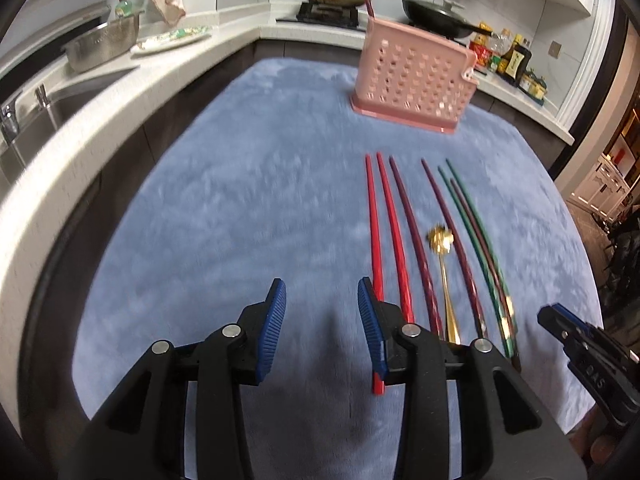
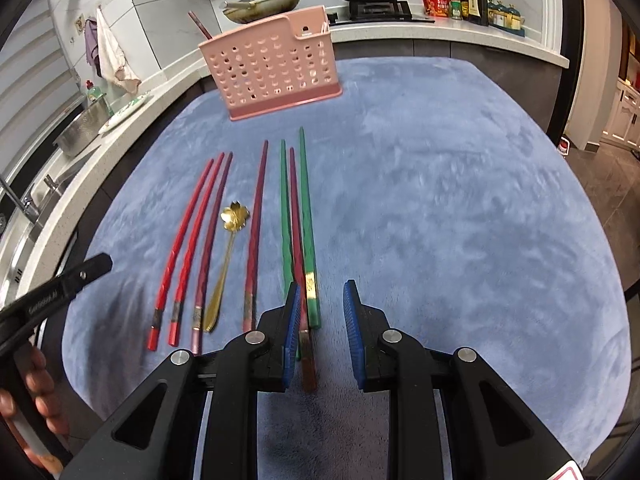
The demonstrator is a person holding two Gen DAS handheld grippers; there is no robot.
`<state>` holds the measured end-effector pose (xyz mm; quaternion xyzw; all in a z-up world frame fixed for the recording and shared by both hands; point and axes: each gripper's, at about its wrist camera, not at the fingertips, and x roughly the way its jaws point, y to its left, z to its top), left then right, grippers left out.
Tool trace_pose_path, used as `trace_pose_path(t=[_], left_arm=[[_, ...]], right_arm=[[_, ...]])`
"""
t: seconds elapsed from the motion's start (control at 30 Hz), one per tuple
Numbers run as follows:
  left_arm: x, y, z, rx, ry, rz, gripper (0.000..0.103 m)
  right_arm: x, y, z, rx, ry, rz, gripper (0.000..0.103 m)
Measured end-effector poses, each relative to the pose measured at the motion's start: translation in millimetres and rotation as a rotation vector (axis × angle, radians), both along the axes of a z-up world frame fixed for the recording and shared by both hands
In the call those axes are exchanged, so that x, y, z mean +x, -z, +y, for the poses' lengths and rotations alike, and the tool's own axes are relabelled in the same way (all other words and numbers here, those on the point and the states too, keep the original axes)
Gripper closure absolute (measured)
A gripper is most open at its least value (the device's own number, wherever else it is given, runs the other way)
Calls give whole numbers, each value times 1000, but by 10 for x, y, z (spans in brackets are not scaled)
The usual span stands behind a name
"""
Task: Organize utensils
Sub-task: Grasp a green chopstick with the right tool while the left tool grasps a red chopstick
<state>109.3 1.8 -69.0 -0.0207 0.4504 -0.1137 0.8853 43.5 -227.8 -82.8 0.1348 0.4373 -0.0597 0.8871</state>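
Note:
Several chopsticks lie side by side on a blue cloth (image 1: 240,200): two red chopsticks (image 1: 374,220), two purple chopsticks (image 1: 408,216), two green chopsticks (image 2: 306,200) and a dark red one (image 2: 295,208). Among them lies a gold spoon (image 2: 234,216) with a flower-shaped bowl. A pink perforated holder (image 2: 272,68) stands at the far side with one chopstick in it. My left gripper (image 1: 322,284) hovers open over bare cloth just left of the red pair. My right gripper (image 2: 323,286) is open above the near ends of a green and the dark red chopstick, pads not touching them.
A white counter (image 1: 100,92) wraps around the cloth, with a sink (image 1: 48,104) on the left. Pans sit on a stove (image 2: 376,10) behind the holder, and bottles (image 2: 472,0) stand at the far right. A hand (image 2: 36,380) holds the left gripper.

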Motion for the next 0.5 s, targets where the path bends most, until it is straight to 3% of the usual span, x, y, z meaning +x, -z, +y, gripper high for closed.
trace_pose_path(t=[0.5], left_arm=[[-67, 225, -96, -6, 23, 60, 67]], right_arm=[[127, 260, 23, 18, -7, 33, 83]])
